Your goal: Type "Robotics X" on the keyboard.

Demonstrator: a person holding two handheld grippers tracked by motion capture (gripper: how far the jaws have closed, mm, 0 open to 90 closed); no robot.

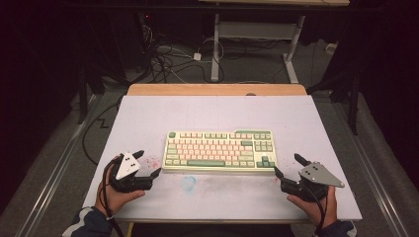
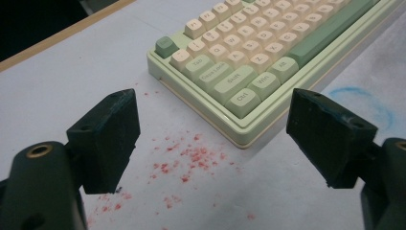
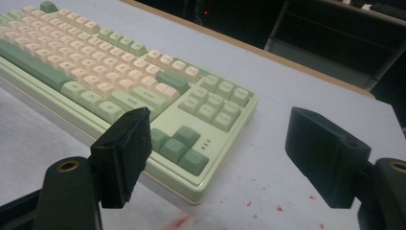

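The right gripper (image 3: 218, 160), its two black jaws spread wide apart, points at the near corner of a pale green keyboard with cream and green keys (image 3: 143, 96) on a white, red-speckled tabletop (image 3: 287, 143).

On the pale green plastic keyboard with cream and green keycaps (image 2: 268, 62), the left gripper view shows legible legends at its 7 o'clock corner: "Ctrl", "Win", "Alt", "Shift", "Caps Lock" and "Tab". Lettering on the remaining keys is too blurred to read.

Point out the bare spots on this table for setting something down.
Free: the wide strip between the green-and-cream keyboard and the table's wooden far edge. Crowded: the keyboard's ends, where the left gripper and right gripper sit.
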